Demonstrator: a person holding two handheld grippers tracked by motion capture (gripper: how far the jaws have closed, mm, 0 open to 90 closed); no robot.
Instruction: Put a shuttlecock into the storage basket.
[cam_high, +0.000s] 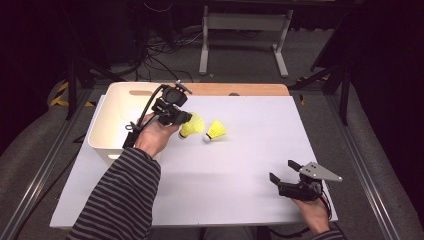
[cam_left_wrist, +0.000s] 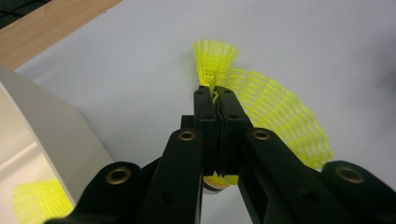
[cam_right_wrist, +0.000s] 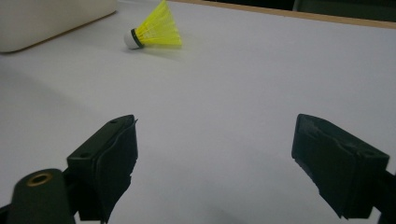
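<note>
Although no brand, label or readable writing can be seen on anything here, the held shuttlecock (cam_left_wrist: 280, 116) is easy to describe: it has a bright yellow skirt made of a fine plastic net, and a small part of its pale cork base shows below the jaws in the left gripper view. The left gripper (cam_left_wrist: 217, 95) has its jaws pressed together on the edge of this skirt, so the shuttlecock sits in its grip just above the white table surface (cam_high: 240, 170), near the right wall of the white bin (cam_high: 107, 120). A second shuttlecock (cam_high: 215, 131), also yellow, with a white base and a dark ring, lies on its side on the table just beside the held one. Inside the bin, at the lower left of the left gripper view, a piece of another yellow skirt (cam_left_wrist: 39, 200) is visible. The right gripper (cam_high: 284, 171) rests well apart, near the front right corner of the table, with its jaws spread wide and nothing between them.
</note>
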